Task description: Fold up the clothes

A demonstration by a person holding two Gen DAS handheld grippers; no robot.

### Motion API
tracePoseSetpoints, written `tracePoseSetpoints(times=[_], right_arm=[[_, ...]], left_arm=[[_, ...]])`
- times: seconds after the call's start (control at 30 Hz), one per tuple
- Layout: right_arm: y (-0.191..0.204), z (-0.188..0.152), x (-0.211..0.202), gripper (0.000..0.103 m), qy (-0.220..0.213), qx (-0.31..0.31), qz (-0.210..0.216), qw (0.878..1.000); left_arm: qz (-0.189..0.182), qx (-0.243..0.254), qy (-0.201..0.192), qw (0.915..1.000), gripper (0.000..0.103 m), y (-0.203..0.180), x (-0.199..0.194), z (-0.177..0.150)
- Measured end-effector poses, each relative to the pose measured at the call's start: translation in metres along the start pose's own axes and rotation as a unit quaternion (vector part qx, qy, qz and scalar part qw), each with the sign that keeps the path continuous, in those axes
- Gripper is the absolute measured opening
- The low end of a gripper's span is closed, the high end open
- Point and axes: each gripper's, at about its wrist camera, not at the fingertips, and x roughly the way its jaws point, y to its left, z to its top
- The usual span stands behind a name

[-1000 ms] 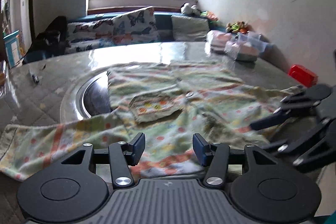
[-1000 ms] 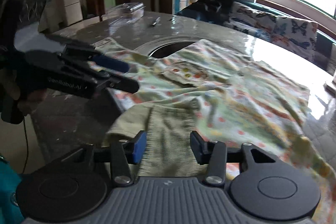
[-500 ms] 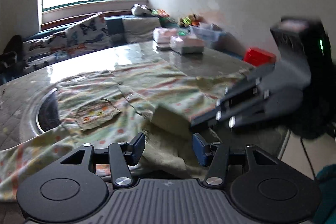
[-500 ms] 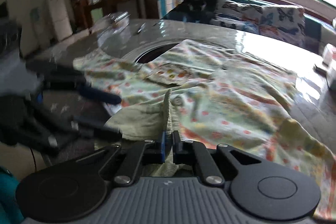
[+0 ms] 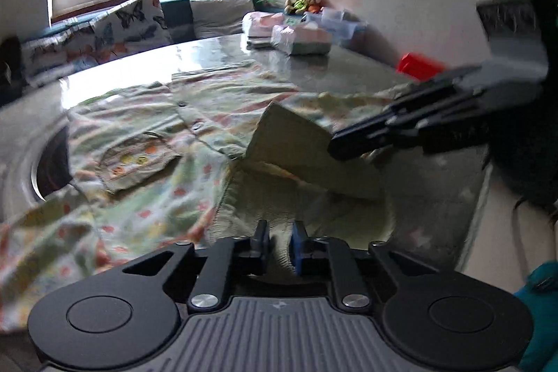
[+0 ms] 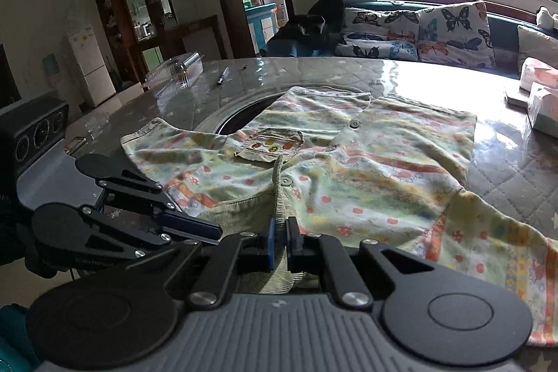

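Note:
A child's patterned button shirt [image 6: 366, 162] with a chest pocket lies spread on a round table; it also shows in the left wrist view [image 5: 157, 169]. My left gripper [image 5: 279, 244] is shut on the green ribbed hem of the shirt at the near edge. My right gripper [image 6: 279, 241] is shut on the hem beside it, lifting a fold. Each gripper shows in the other's view: the right one [image 5: 411, 128] on the right, the left one [image 6: 146, 218] on the left.
The grey quilted table [image 6: 314, 72] has a dark round recess [image 6: 244, 117] under the shirt's collar. Plastic boxes [image 5: 300, 37] and a red box [image 5: 418, 65] stand at the far right. A clear container [image 6: 178, 68] and a pen [image 6: 221, 77] lie far left. A sofa with butterfly cushions [image 6: 418, 30] is behind.
Both grippers closed on the shirt's hem, the right first and the left after. The left gripper swung right towards the hem, and the hem edge rose into a fold.

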Motion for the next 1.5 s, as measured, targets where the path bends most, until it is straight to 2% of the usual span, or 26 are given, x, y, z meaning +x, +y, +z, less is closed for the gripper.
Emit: tracePoseSetpoints(times=[0.07,0.23,0.33,0.47,0.53,0.7,0.9,1.07,1.13,1.33,1.4,1.5], right_arm=[[0.003,0.0,-0.001,0.005,0.0,-0.005,0.001,1.0],[0.005,-0.001,-0.001,0.005,0.001,-0.008,-0.003,1.0],[0.004,-0.001,-0.001,0.005,0.003,-0.008,-0.005,1.0],[0.006,-0.001,-0.002,0.005,0.002,-0.013,-0.005,1.0],[0.007,-0.001,-0.002,0.005,0.002,-0.013,-0.006,1.0],[0.009,0.001,-0.003,0.005,0.001,-0.019,-0.007,1.0],[0.022,0.001,0.007,0.006,0.019,-0.051,0.007,0.998],[0.034,0.0,0.016,0.013,0.037,-0.079,0.025,0.996],[0.036,0.001,0.015,0.015,0.034,-0.083,0.031,0.995],[0.023,0.012,0.018,0.016,0.015,-0.052,0.031,0.998],[0.014,0.012,0.026,0.016,0.02,-0.024,0.039,0.999],[0.013,0.005,0.04,0.017,0.035,-0.028,0.022,0.999]], left_arm=[[-0.01,-0.006,-0.003,0.9999,0.015,0.001,0.0,0.0],[0.007,-0.029,-0.025,0.9992,0.018,0.012,-0.007,0.004],[0.017,-0.043,-0.038,0.9982,0.024,0.018,-0.011,0.007],[0.03,-0.061,-0.056,0.9961,0.024,0.027,-0.016,0.01],[0.044,-0.078,-0.047,0.9949,0.024,0.035,-0.011,0.01],[0.038,-0.065,-0.017,0.997,0.024,0.032,0.009,0.003],[0.05,-0.017,-0.02,0.9984,0.039,0.01,0.013,-0.001],[0.048,-0.016,-0.023,0.9984,0.043,0.009,0.009,-0.004],[0.049,-0.015,-0.026,0.9983,0.048,0.01,0.004,-0.006],[0.054,-0.02,-0.038,0.9976,0.049,0.015,-0.015,-0.008],[0.056,-0.026,-0.046,0.997,0.049,0.018,-0.019,-0.005],[0.059,-0.036,-0.058,0.9959,0.049,0.022,-0.026,0.0]])
